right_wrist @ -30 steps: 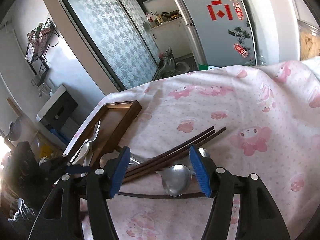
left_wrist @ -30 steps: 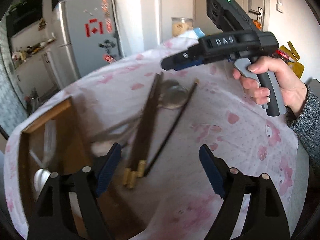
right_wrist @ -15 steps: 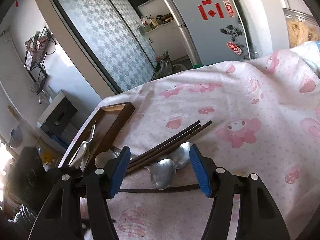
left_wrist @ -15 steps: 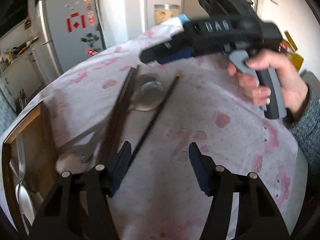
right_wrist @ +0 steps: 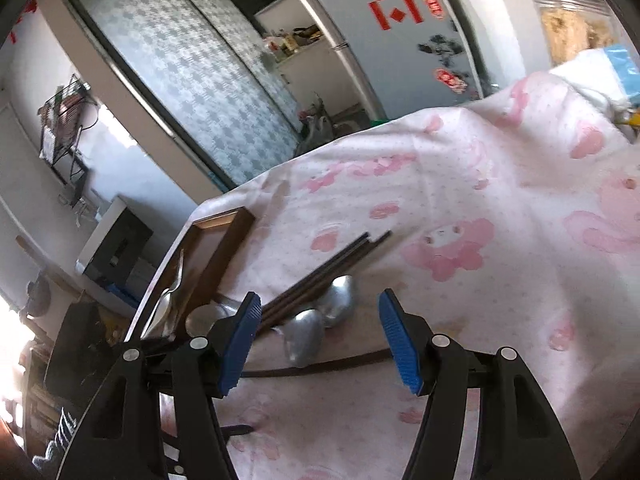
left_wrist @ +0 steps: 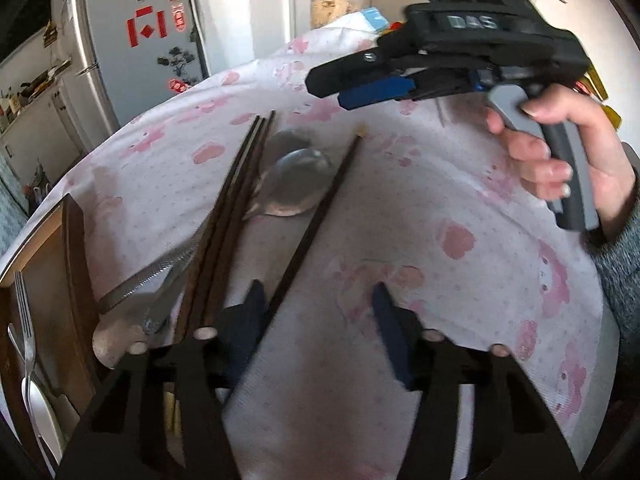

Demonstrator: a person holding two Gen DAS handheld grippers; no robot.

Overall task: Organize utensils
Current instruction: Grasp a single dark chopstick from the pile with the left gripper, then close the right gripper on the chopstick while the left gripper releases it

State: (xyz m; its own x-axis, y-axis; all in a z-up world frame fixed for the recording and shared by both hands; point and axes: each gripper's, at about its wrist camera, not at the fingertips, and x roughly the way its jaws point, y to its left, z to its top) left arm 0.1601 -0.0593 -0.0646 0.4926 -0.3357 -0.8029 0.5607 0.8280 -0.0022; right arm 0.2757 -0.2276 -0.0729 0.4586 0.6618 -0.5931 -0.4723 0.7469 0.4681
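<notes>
My left gripper (left_wrist: 320,332) hovers low over the pink cloth, its jaws closing. The near end of a single dark chopstick (left_wrist: 320,216) lies between them, close to the left pad, and the pads are not pressing on it. A bundle of brown chopsticks (left_wrist: 228,216) lies just left of it, across a metal spoon (left_wrist: 296,184). A second spoon (left_wrist: 132,300) lies beside the wooden tray (left_wrist: 76,260), which holds a fork (left_wrist: 24,312). My right gripper (right_wrist: 320,340) hangs open and empty above the spoons (right_wrist: 308,336) and the single chopstick (right_wrist: 320,366). A hand (left_wrist: 560,160) holds it.
A grey fridge (left_wrist: 132,60) and a glass jar (left_wrist: 338,8) stand beyond the table's far edge. The tray (right_wrist: 224,248) sits at the table's left edge, where the cloth drops off. Pink-patterned cloth (right_wrist: 500,220) spreads to the right of the utensils.
My left gripper has moved forward and down onto the near end of the single chopstick, and its jaws have narrowed. The right gripper has drifted sideways and rolled a little, still open.
</notes>
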